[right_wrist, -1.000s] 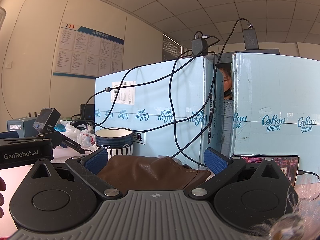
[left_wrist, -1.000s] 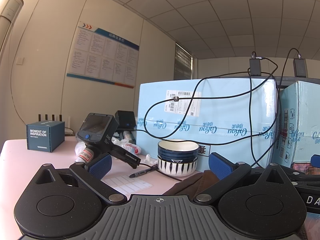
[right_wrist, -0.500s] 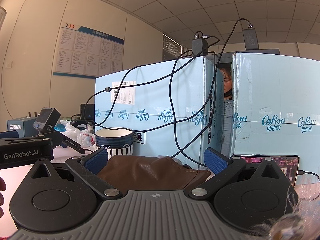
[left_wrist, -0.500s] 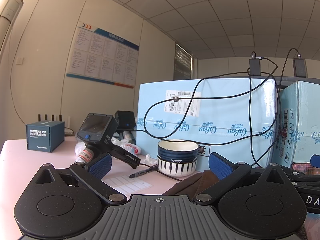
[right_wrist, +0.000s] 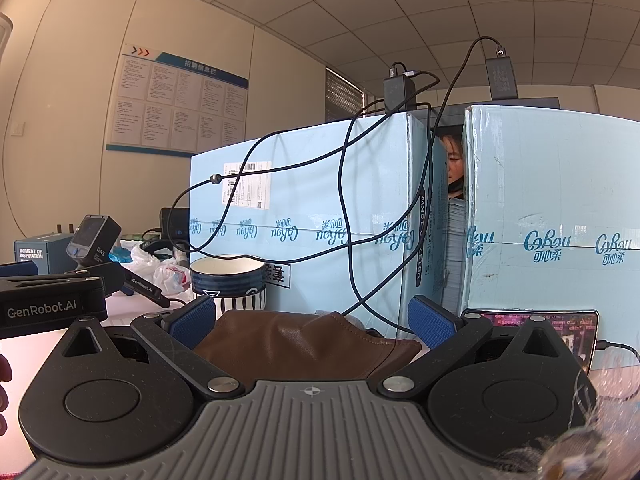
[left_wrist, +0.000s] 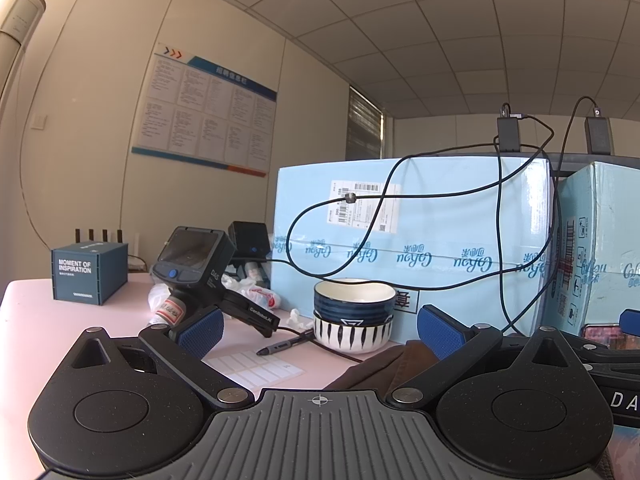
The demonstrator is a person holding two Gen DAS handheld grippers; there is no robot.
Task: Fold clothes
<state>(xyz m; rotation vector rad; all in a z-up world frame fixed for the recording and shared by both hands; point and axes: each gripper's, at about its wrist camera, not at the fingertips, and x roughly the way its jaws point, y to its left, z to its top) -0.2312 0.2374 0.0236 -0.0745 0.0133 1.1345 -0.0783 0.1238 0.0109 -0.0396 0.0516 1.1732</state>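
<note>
A brown leather-like garment point(right_wrist: 304, 344) lies bunched on the pink table, right in front of my right gripper point(right_wrist: 312, 320), between its open blue pads. Its edge also shows in the left wrist view point(left_wrist: 384, 368), low and right of centre. My left gripper point(left_wrist: 320, 332) is open and empty, held level above the table beside the garment. The left gripper's body point(right_wrist: 52, 300) shows at the left of the right wrist view.
Two stacked bowls point(left_wrist: 354, 312) stand just beyond the garment. Big light-blue cartons point(right_wrist: 320, 220) with hanging black cables wall off the back. A spare gripper device point(left_wrist: 200, 268), a pen point(left_wrist: 280, 346), a blue box point(left_wrist: 88, 272) and a phone point(right_wrist: 560, 324) lie around.
</note>
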